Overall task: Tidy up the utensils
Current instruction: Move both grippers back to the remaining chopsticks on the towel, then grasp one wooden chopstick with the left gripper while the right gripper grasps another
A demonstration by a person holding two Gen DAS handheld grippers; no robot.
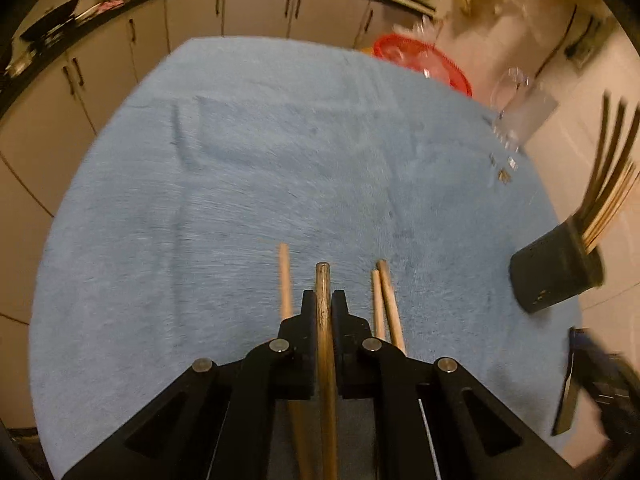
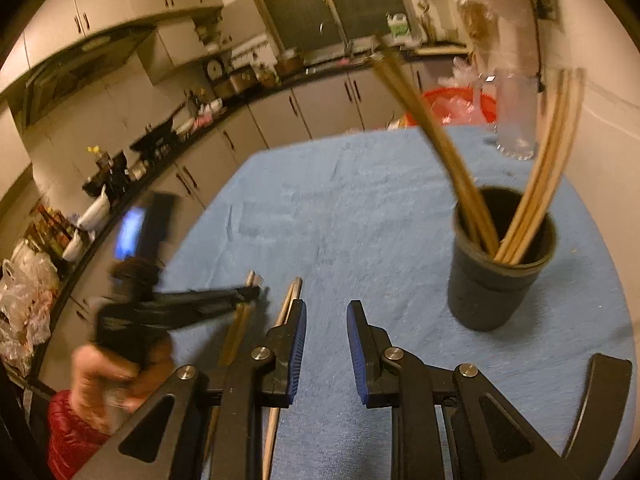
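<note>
Left gripper (image 1: 323,300) is clamped on a single dark chopstick (image 1: 325,344), which runs straight between the fingers with its tip poking out ahead; right gripper (image 2: 326,320) stands partly parted with nothing between its blue pads (image 2: 298,344). Largest first: the blue cloth (image 1: 260,160) covers the whole table, blurred in both views, so both hands look to be in motion. Next, the black holder (image 2: 500,264) stands upright on the cloth toward the right edge, already carrying two fans of chopsticks (image 2: 536,184) leaning to opposite sides of its mouth. Smaller: three pale chopsticks (image 1: 285,280) lie loose on the cloth just beside the left fingers, one on one side, a pair on the other. Judgement: the step in hand is carrying the gripped stick across to the holder. To do it well, lift clear before travelling so the tip does not drag the cloth or knock the loose sticks; tilt the stick nearer upright on approach; aim for the open gap at the middle of the mouth, between the two leaning bundles; release only once the tip is inside the rim. The empty right gripper could steady the holder's wall, since a nudge from a long stick may tip it.
</note>
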